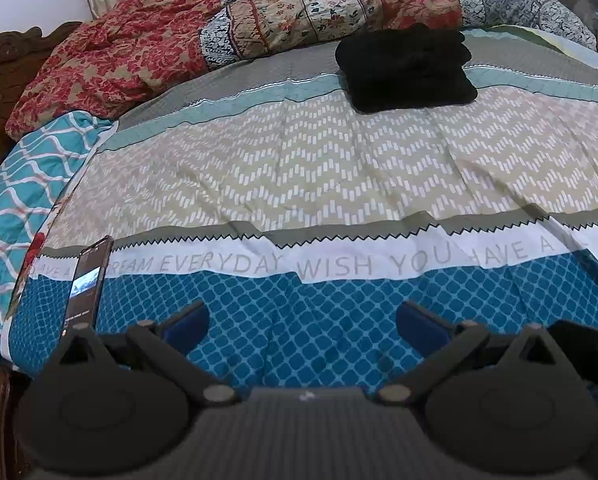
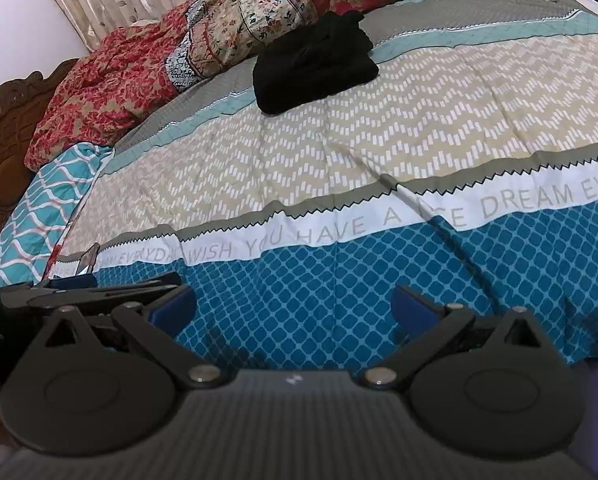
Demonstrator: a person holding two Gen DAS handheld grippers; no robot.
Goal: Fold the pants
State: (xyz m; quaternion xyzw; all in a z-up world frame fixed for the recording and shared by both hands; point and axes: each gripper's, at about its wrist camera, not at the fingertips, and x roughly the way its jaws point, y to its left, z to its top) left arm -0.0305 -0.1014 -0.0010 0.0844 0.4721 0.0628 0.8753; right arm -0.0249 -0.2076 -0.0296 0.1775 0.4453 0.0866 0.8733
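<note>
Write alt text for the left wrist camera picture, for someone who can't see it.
An open left gripper with blue pads hangs above the near edge of a patterned bedspread, holding nothing. A folded black garment, likely the pants, lies farther back, in front of a floral quilt; a phone lies near the bed's left edge.
</note>
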